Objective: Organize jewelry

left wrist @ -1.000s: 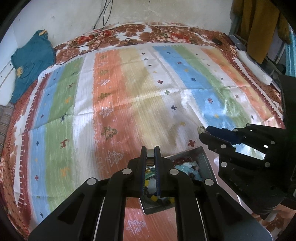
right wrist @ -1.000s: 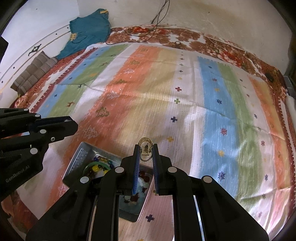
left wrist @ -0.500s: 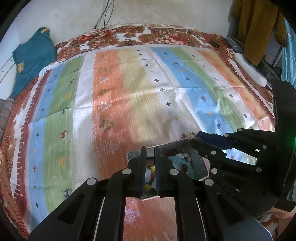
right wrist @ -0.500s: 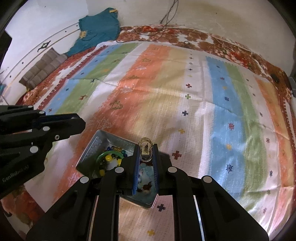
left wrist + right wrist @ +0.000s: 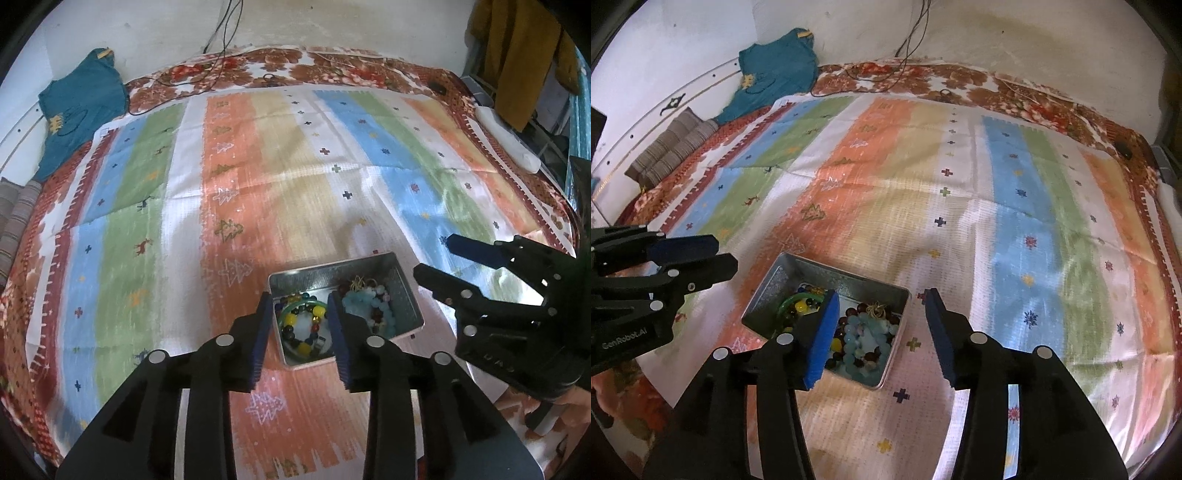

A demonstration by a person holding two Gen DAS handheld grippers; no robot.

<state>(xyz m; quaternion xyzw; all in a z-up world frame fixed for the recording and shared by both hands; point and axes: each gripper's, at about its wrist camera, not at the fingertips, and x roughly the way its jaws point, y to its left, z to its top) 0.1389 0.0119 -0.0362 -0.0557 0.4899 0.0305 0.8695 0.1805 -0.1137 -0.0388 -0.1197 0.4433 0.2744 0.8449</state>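
Note:
An open metal tin (image 5: 406, 284) (image 5: 768, 284) sits on the striped cloth. Its left half holds a green bangle (image 5: 295, 306) and a multicoloured bead bracelet (image 5: 301, 345); the right half holds pale blue and dark red beads (image 5: 864, 332). A small gold earring (image 5: 875, 308) (image 5: 358, 284) lies on top of those beads. My left gripper (image 5: 299, 299) (image 5: 726, 253) hangs above the tin's left half, its jaws opening with nothing between them. My right gripper (image 5: 881, 295) (image 5: 434, 256) hovers over the tin's right half, jaws opening, nothing pinched.
The cloth (image 5: 258, 184) covers a bed with a floral sheet. A teal garment (image 5: 775, 70) and a striped cushion (image 5: 672, 147) lie at the back left, with cables (image 5: 218, 70) at the back. A white roll (image 5: 506, 140) lies on the right edge below hanging yellow cloth (image 5: 517, 55).
Both grippers went from shut to open. The gold earring left the right gripper's fingertips and now lies in the tin. Both grippers drew back, so the whole tin shows.

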